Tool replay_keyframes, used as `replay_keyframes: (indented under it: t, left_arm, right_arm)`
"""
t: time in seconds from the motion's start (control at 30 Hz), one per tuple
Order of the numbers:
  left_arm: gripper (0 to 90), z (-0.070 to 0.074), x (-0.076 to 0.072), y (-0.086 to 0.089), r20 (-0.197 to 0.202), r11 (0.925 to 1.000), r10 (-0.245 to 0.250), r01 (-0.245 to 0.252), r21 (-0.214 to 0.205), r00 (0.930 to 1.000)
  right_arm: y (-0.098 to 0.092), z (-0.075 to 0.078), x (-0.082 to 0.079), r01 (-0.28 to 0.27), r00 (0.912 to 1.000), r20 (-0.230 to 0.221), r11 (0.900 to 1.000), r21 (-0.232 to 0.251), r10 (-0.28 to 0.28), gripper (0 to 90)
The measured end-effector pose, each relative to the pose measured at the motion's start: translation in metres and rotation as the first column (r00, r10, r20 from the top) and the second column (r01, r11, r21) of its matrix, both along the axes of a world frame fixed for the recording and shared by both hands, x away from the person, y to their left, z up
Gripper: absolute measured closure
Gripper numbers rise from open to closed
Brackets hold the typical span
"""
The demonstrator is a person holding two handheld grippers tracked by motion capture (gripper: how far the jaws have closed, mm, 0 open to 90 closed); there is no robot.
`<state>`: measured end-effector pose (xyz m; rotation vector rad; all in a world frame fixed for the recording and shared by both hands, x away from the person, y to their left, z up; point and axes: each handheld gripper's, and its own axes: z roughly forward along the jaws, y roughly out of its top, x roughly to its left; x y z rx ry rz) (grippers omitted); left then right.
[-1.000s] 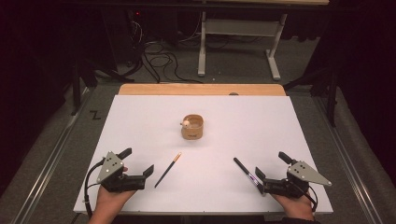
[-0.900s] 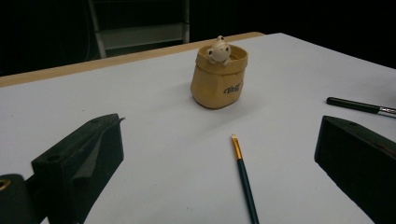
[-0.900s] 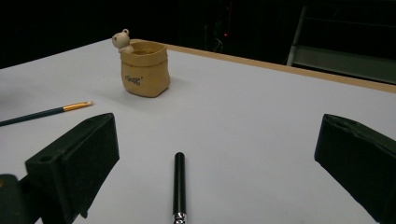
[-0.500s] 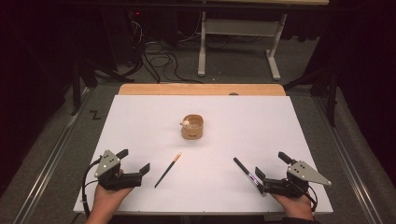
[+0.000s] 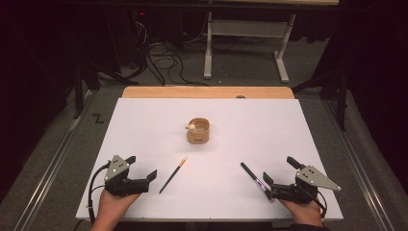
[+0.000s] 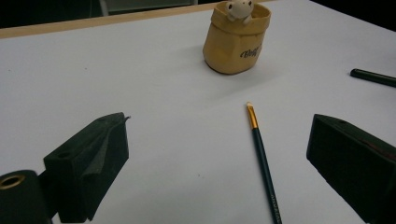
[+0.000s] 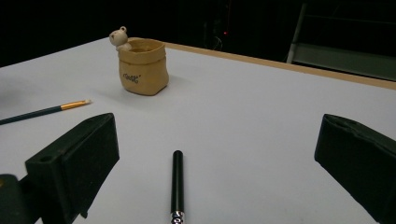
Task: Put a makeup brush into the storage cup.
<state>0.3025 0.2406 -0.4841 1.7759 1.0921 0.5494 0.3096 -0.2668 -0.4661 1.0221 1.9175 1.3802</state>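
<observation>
Colours on my white table (image 5: pixel 144 125)

I see a tan pot (image 5: pixel 198 132) with dark lettering and a cream bear, a dark green brush (image 5: pixel 172 175) with gold ferrule, a black pen (image 5: pixel 252 177), black grippers.

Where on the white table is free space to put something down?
Free: the far strip behind the pen holder, both far corners of the table, and the middle between brush and pen. Crowded: the near edge, by the left gripper and right gripper.

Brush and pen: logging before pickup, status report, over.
Left claw open, by the brush. Right claw open, pen between its jaws, ungripped. Bear pot upright, nothing in the way.
</observation>
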Motion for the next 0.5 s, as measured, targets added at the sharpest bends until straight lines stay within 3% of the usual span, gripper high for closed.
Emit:
replay_keyframes:
  t: [0.23,0.3,0.5]
  left_arm:
    - [6.3,0.000,0.004,-0.002,-0.068,0.9981,-0.016,0.020,0.059,0.9976]
    - [6.4,0.001,0.007,-0.005,-0.109,0.9962,-0.013,0.022,0.084,0.9939]
    - [7.3,0.005,0.014,-0.013,-0.167,0.9908,-0.005,0.028,0.132,0.9859]
  right_arm:
    - [0.000,-0.001,-0.001,0.009,0.9999,-0.010,1.0000,0.004,-0.009,0.3]
    - [-0.001,-0.001,-0.001,0.011,0.9999,-0.005,0.9999,0.005,-0.011,0.3]
    - [-0.003,-0.002,-0.001,0.006,0.9999,-0.016,0.9998,0.018,-0.006,0.3]
